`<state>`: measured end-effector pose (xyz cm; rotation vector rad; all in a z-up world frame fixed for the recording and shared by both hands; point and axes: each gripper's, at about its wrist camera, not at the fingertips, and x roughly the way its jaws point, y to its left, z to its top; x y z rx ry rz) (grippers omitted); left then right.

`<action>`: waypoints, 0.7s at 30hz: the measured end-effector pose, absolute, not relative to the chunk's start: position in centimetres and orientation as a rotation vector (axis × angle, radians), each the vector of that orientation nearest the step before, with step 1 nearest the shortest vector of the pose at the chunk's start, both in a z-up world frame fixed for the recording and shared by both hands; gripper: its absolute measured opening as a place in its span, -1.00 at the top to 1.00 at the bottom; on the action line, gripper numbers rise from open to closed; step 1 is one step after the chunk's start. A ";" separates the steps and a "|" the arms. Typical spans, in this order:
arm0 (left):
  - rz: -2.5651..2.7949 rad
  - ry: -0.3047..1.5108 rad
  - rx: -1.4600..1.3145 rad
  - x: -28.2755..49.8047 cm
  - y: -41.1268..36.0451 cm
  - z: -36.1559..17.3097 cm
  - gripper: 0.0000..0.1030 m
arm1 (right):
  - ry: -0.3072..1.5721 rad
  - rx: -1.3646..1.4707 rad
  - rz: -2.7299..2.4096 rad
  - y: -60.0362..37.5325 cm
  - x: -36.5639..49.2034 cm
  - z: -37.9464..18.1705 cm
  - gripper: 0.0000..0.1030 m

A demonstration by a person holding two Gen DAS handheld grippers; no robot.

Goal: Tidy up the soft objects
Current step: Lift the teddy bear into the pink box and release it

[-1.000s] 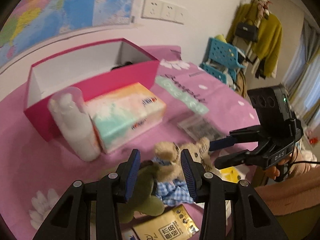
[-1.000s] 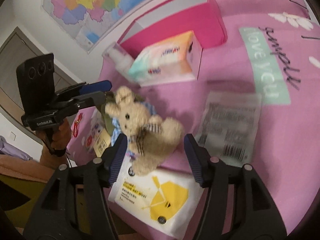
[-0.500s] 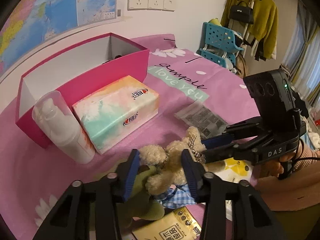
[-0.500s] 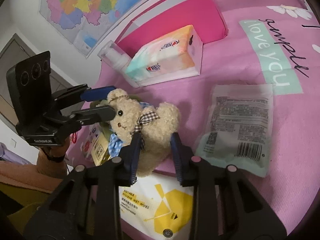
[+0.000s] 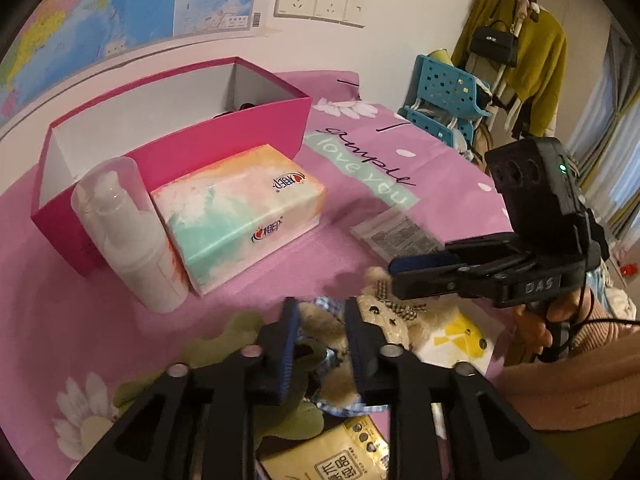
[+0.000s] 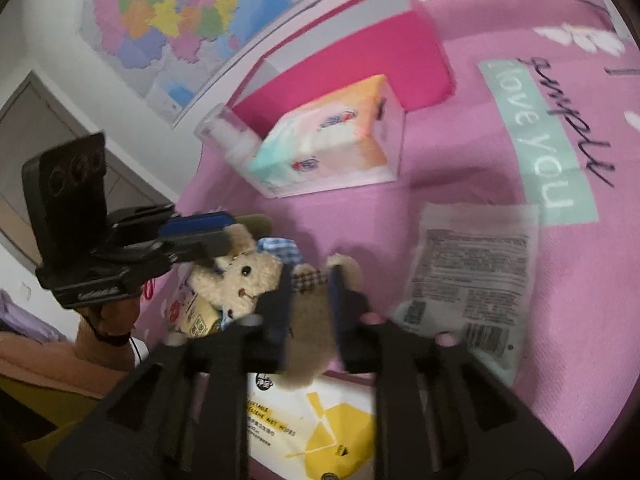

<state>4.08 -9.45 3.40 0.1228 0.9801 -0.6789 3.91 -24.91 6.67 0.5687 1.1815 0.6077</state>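
A beige teddy bear [image 6: 244, 276] with a checked bow lies at the near edge of the pink bedspread, partly on a green plush toy [image 5: 224, 344] in blue gingham. My left gripper [image 5: 320, 312] is closing, its pads squeezing the bear's ear and head; in the right wrist view the left gripper [image 6: 216, 236] comes in from the left. My right gripper [image 6: 310, 280] has the bear's body filling the gap between its blurred fingers, and its jaws are opening. It enters the left wrist view from the right [image 5: 394, 278]. An open pink box [image 5: 224, 140] stands at the back.
In front of the box lie a tissue pack [image 5: 240, 216] and a white pump bottle [image 5: 132, 240]. A clear printed packet [image 6: 472, 272] lies to the right, a yellow-and-white wipes pack [image 6: 320, 420] under the bear, a yellow pack [image 5: 344, 456] nearest. A person's sleeve is at the right.
Both pairs of jaws have narrowed around the bear: the left on its ear, the right on its body. The bear has shifted slightly with them.
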 end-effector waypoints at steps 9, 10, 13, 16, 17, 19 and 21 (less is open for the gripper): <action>-0.733 0.978 0.194 3.1 -10.4 3.4 -0.01 | 1.246 0.580 0.660 -24.1 3.4 5.7 -0.07; -0.731 0.980 0.193 3.2 -10.5 3.4 -0.01 | 1.243 0.576 0.676 -23.8 3.4 5.6 -0.07; -0.721 0.987 0.189 3.4 -10.6 3.2 0.01 | 1.224 0.572 0.701 -23.2 3.7 5.5 0.11; -0.702 0.993 0.181 3.6 -10.5 2.9 0.26 | 1.227 0.607 0.689 -23.6 4.0 5.0 0.50; -0.691 1.000 0.173 3.8 -10.4 2.8 0.30 | 1.218 0.615 0.692 -23.7 4.0 5.1 0.54; -0.688 1.000 0.155 4.0 -10.2 2.8 0.42 | 1.208 0.608 0.691 -23.9 3.9 5.4 0.59; -0.681 0.996 0.133 4.2 -9.8 2.9 0.48 | 1.193 0.608 0.689 -24.1 3.9 5.9 0.61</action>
